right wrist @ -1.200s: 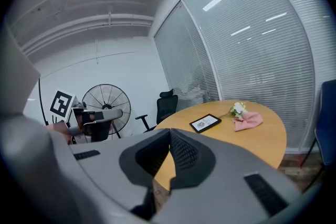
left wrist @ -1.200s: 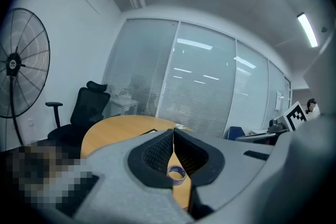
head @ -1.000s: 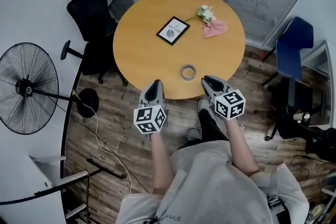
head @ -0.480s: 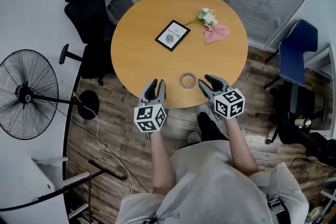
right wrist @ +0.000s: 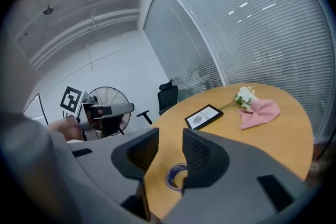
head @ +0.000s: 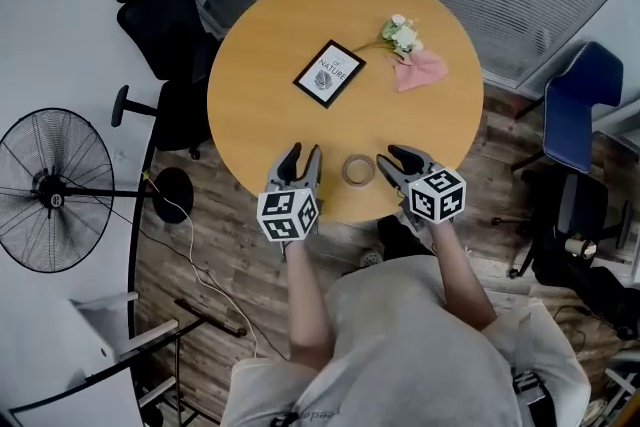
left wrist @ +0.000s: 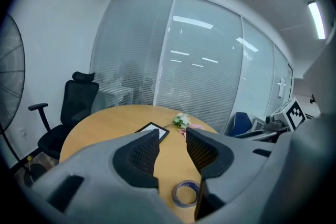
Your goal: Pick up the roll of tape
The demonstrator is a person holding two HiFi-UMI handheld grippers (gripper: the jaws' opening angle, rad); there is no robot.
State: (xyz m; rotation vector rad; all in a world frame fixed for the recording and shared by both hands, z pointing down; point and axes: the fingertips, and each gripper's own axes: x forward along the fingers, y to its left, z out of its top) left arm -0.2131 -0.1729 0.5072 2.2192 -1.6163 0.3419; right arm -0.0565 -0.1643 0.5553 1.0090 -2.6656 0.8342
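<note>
Lying flat at 6 o'clock on the bench [head: 270,85], near its edge, roll of tape [head: 358,170] sits between both grippers, untouched. Jaws of left gripper [head: 302,156] opening, nothing gripped; jaws of right gripper [head: 393,165] spread wide, empty.

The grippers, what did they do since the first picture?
Both moved forward over the near edge of the table: the left gripper and right gripper now flank the roll of tape. The left's jaws are opening, the right's have opened; nothing is held. Tape, picture frame and flowers stayed put.
</note>
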